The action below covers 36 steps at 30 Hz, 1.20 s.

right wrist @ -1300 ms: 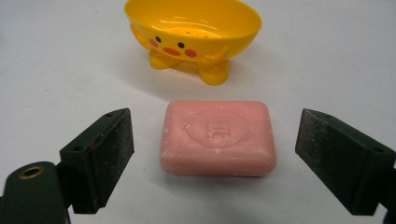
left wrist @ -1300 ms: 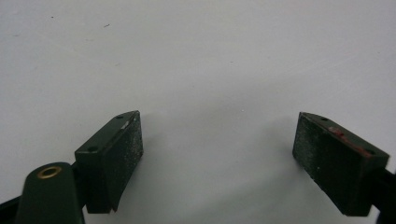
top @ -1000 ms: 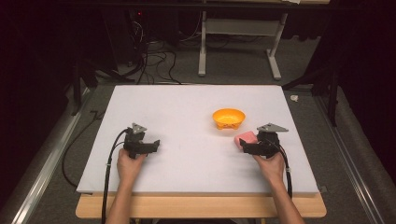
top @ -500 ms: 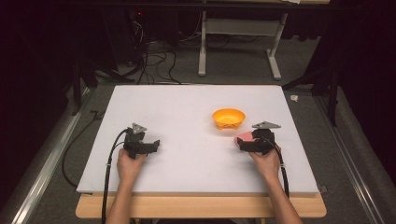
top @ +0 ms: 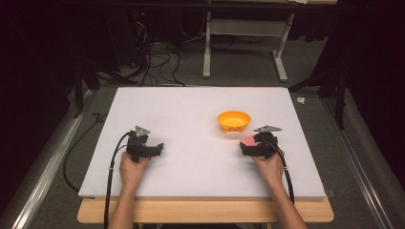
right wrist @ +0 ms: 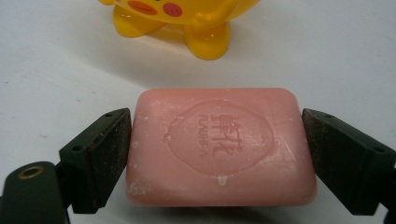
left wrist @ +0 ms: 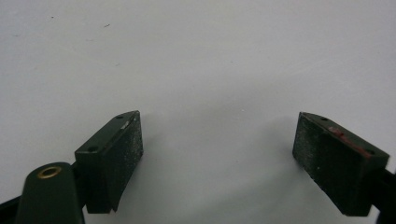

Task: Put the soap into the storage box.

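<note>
A pink soap bar [right wrist: 215, 140] with a stamped emblem sits between the jaws of my right gripper [right wrist: 217, 156], and both pads press its ends. From the high view, the soap bar [top: 249, 141] and right gripper [top: 248, 146] are at the table's right, just short of an orange bowl [top: 234, 120]. This bowl [right wrist: 187, 18] has stubby feet and a cartoon face. My left gripper [top: 158, 149] rests at the table's left, held by a hand. In its own view the left gripper [left wrist: 217, 144] stands open over bare white board.
The white board [top: 191, 105] lies on a wooden table with its front edge near the person's forearms. Black cables trail from both grippers off the front. A grey metal stand and tangled cables sit on the floor beyond the far edge.
My right gripper has slid slightly left with the soap, nearer the bowl. The left gripper has stayed in place.
</note>
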Each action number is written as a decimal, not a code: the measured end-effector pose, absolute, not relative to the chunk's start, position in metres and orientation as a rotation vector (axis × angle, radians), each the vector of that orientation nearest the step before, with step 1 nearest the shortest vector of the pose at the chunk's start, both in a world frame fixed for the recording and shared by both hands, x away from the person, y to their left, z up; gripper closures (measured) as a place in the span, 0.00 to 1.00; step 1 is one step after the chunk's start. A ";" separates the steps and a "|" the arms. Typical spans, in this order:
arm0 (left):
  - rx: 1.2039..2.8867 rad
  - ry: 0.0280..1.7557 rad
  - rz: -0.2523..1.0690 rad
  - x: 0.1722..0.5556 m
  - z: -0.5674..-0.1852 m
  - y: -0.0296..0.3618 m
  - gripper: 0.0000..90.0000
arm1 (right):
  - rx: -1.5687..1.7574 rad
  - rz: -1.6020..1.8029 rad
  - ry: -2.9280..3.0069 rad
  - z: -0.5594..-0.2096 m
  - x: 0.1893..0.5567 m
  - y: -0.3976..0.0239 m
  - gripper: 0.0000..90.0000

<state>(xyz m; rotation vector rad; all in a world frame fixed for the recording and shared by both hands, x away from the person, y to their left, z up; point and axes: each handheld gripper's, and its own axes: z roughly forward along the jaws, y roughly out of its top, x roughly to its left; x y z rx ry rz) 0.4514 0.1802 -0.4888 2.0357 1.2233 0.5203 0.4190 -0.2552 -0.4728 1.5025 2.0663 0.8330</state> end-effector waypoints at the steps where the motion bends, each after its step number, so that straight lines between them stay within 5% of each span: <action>1: 2.036 1.223 0.520 0.451 -0.489 0.180 0.18 | 1.505 0.831 2.065 -0.473 0.419 -0.255 0.13; 36: 2.037 1.224 0.518 0.452 -0.489 0.180 0.18 | 1.529 0.833 2.068 -0.480 0.417 -0.252 0.15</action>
